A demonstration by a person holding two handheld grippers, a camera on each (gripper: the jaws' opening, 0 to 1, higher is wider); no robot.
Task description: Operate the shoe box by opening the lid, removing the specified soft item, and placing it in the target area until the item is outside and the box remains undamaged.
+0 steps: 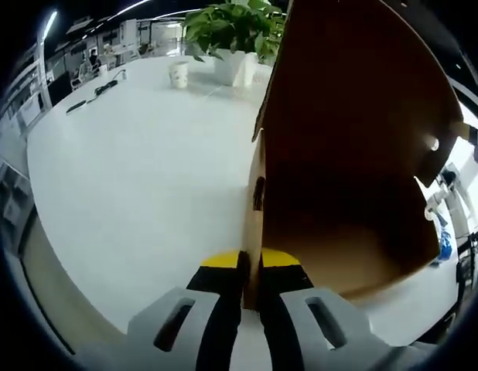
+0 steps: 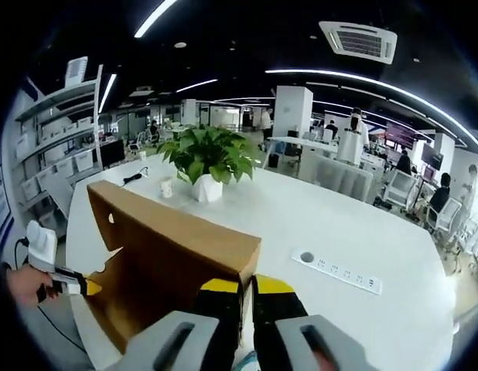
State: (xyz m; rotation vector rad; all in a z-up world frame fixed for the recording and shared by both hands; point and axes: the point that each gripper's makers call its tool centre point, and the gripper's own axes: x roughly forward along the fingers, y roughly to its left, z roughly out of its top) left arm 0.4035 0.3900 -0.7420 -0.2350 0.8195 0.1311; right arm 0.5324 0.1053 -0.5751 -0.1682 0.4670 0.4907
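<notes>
Closest to us, our left tool (image 1: 251, 280) is closed tight on the edge of the shoe box (image 1: 355, 154), and our right tool (image 2: 247, 297) is clamped on the lid (image 2: 177, 232) at its corner. We judge both grips serve to swing the lid up and hold it raised without tearing the cardboard. Inside the box we cannot see the soft item. Behind the box, on the white surface (image 2: 339, 224), stand a potted plant (image 2: 206, 162) and a paper cup (image 2: 166, 187); right of the box lies a power strip (image 2: 337, 272). Around it stretches an open office with shelves and ceiling lights.
</notes>
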